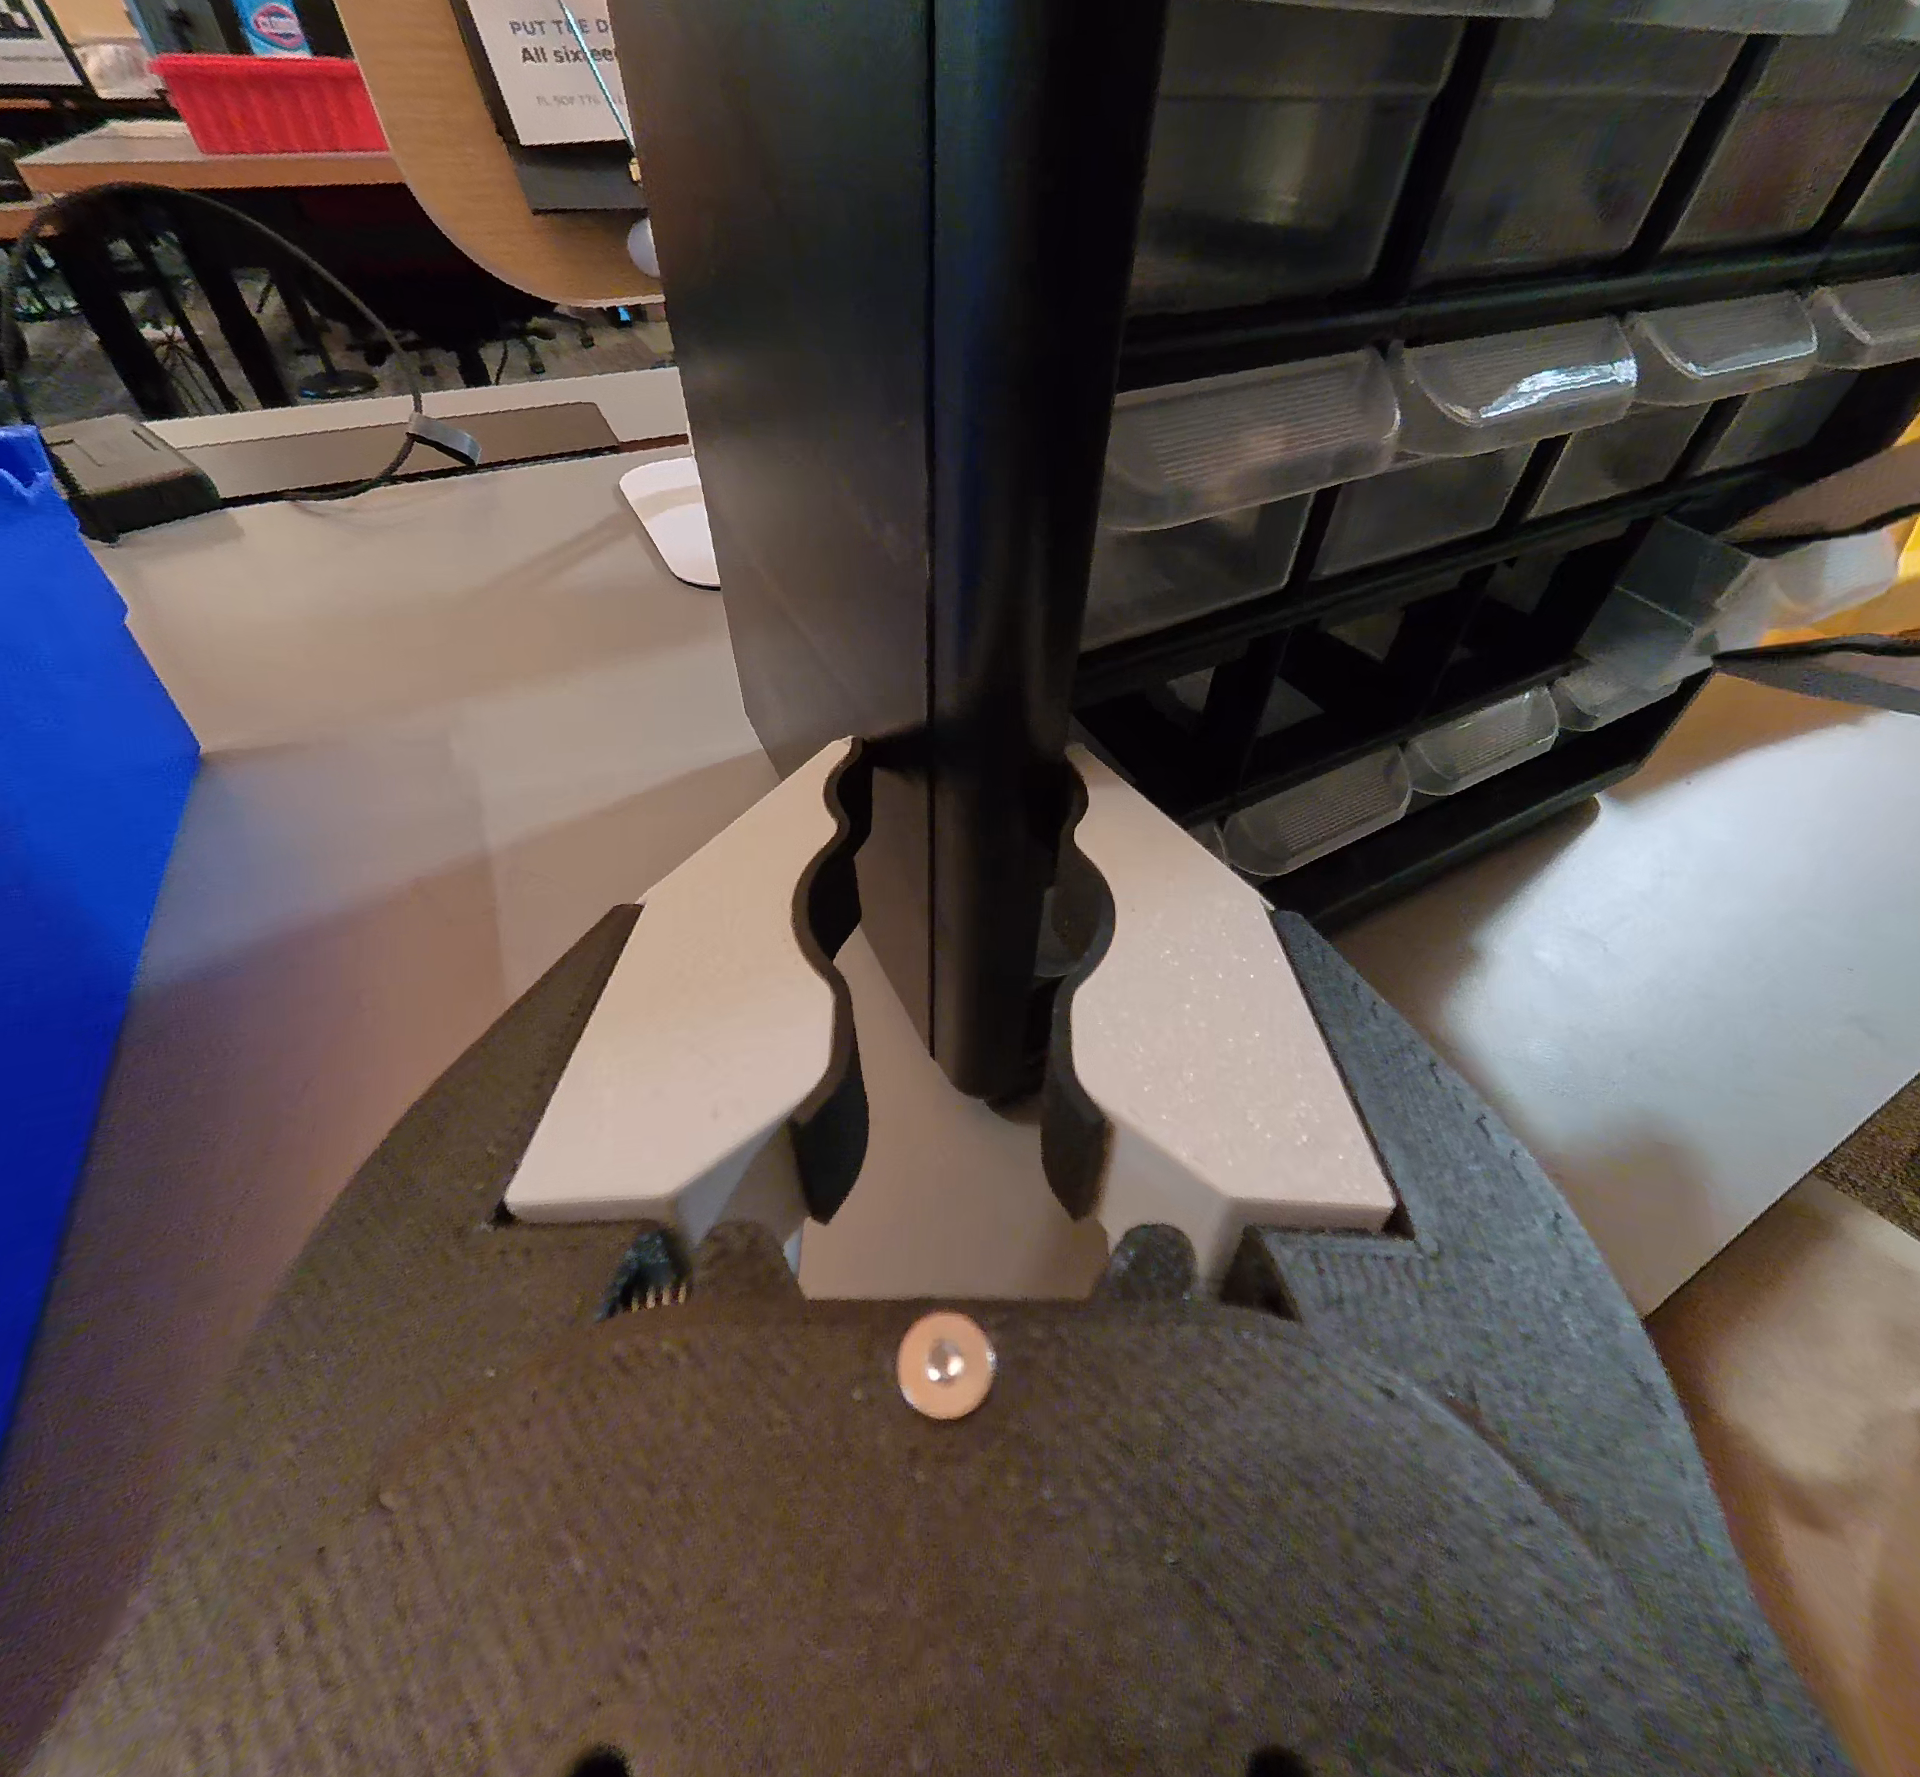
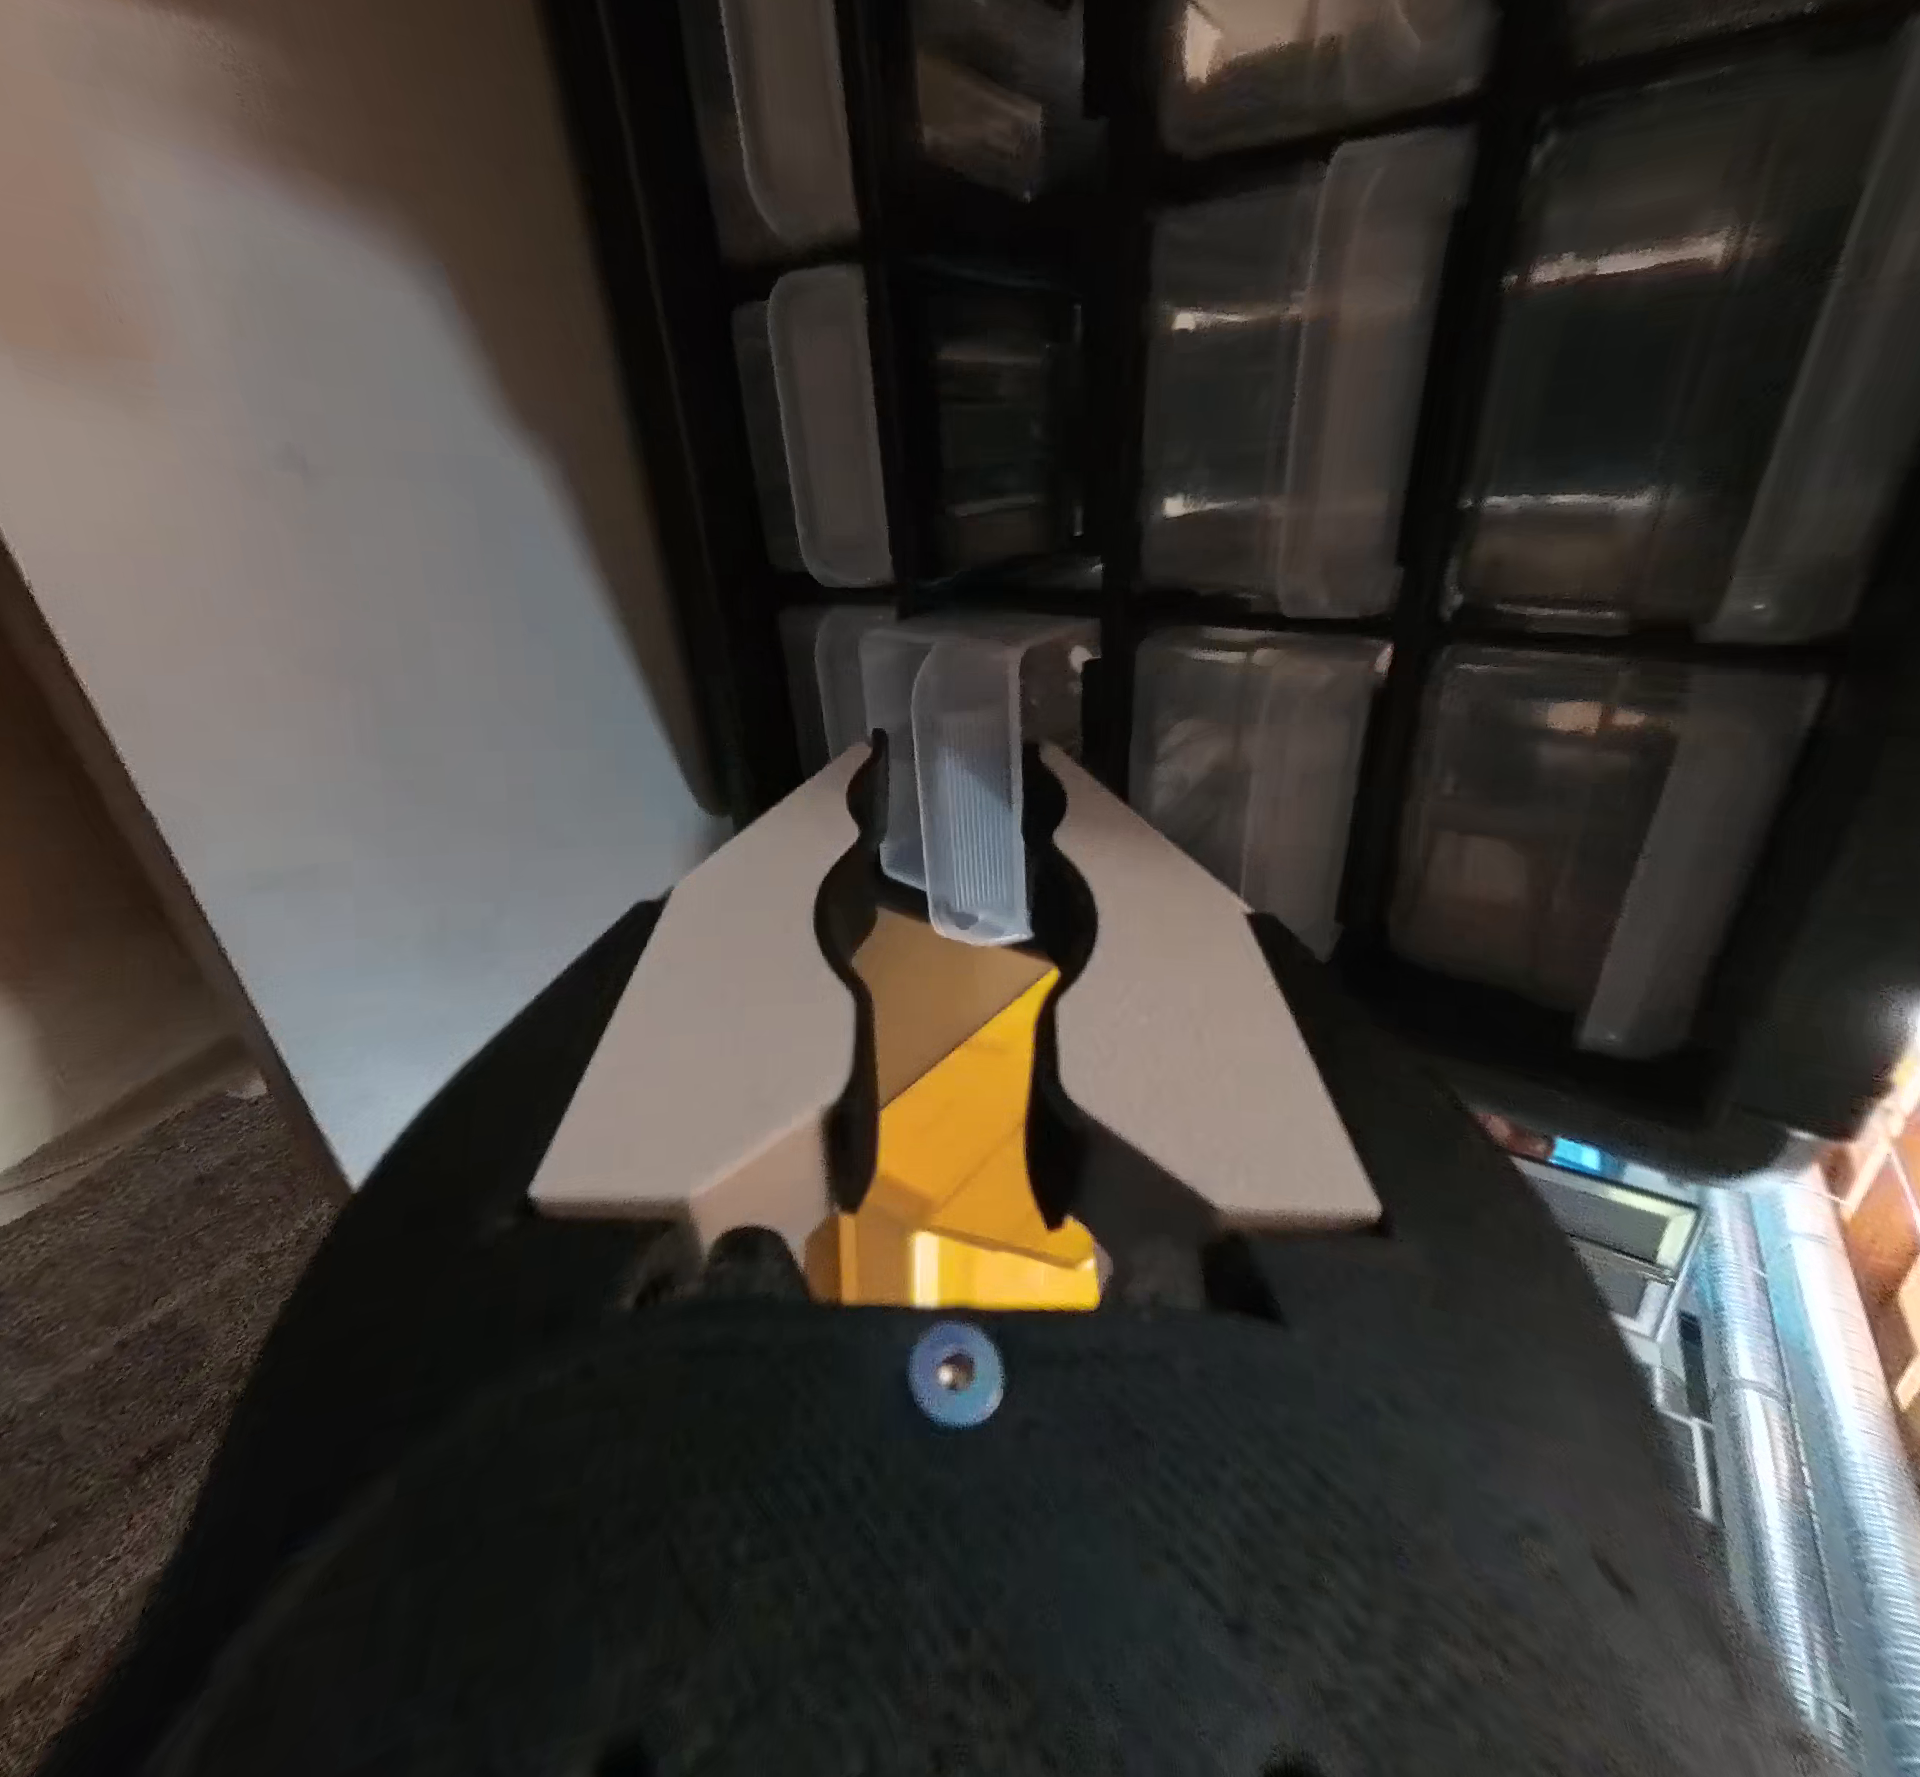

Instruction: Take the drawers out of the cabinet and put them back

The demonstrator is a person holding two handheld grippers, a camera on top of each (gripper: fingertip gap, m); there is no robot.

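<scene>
Left gripper (image 1: 961,906) clenched on the front corner edge of the black cabinet (image 1: 831,377) standing on the worktop (image 1: 364,667), while right gripper (image 2: 956,834), its fingers (image 2: 727,1000) clamping a clear drawer (image 2: 971,792) by its handle, holds it part-way out of a bottom-row slot.

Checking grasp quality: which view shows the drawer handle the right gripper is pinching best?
Right wrist view: the clear drawer handle sits between the right gripper fingertips, close and centred. Left wrist view shows only the cabinet edge; that handle can't be identified there.
</scene>
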